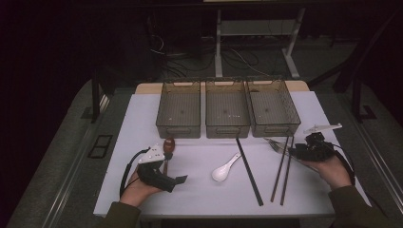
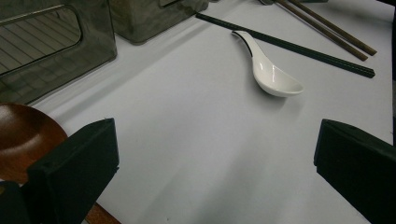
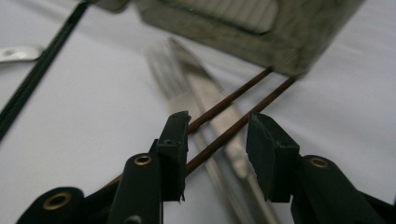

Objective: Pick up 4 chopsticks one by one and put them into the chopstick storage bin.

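fig.: my two grippers at the white table (image 1: pixel 199 194), high view w/ both gripper views. my right gripper (image 3: pixel 217 140) sits at the table's right edge, over the metal fork (image 3: pixel 173 79) and knife (image 3: pixel 201 88), which lie side by side just in front of the right-hand bin (image 1: pixel 274 108). its jaws are partly spread w/ nothing pinched; the two brown chopsticks (image 3: pixel 233 112) run across the gap beneath them, crossing over the fork and knife. my left gripper (image 2: pixel 210 172) rests low at the table's left, jaws spread wide apart, bare table btwn them, nothing held. the wooden spoon (image 2: pixel 23 135) lies just beside its left jaw. farther off: white ceramic spoon (image 2: pixel 268 70) near mid-table, bowl toward me, and one black chopstick (image 2: pixel 289 46) just beyond it, apart from it. three clear bins stand in a row at the back: left bin (image 1: pixel 178 109), middle bin (image 1: pixel 227 109), and the right-hand one.
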The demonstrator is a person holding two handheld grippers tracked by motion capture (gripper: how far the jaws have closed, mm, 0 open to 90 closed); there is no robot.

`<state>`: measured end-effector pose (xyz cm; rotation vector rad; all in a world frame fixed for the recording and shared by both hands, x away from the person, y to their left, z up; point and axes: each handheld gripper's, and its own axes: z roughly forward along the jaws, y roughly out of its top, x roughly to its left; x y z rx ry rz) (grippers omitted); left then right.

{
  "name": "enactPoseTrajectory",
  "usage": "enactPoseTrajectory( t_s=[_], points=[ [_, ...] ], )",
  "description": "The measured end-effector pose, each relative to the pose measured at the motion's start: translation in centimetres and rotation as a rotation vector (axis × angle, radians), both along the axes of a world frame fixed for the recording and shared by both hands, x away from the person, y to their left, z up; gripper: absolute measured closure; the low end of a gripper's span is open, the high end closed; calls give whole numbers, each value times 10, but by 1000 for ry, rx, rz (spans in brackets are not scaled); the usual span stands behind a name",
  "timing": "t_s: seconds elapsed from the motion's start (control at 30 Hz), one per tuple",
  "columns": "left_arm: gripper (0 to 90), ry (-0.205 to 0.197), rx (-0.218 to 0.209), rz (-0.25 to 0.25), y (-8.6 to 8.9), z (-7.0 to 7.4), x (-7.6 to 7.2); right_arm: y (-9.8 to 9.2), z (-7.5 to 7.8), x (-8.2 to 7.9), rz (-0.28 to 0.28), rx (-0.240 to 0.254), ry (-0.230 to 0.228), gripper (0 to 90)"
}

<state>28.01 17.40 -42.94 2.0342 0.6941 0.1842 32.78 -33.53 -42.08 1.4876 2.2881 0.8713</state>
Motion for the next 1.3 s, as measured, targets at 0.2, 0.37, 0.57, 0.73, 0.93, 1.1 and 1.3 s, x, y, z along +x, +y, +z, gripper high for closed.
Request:
enactPoseTrajectory(
  t_s=[0.2, 0.37, 0.57, 0.73, 0.93, 1.1, 1.3],
  points=[
    [0, 0, 0, 0, 0, 0, 0, -9, -5, 24, -67, 10, 15, 581],
    [0, 0, 0, 1, 1, 0, 0, -11, -10, 34, -100, 25, 44, 580],
    [0, 0, 1, 1, 1, 0, 0, -11, -16, 40, -110, 35, 70, 597],
    [0, -1, -1, 0, 0, 0, 0, -12, -18, 42, -109, 44, 85, 638],
    [0, -1, -1, 0, 0, 0, 0, -12, -19, 44, -114, 43, 92, 686],
    [0, 0, -1, -2, 0, 0, 0, -13, -19, 44, -114, 34, 91, 726],
    [0, 0, -1, -3, 0, 0, 0, -9, -19, 43, -105, 9, 89, 712]
  ],
)
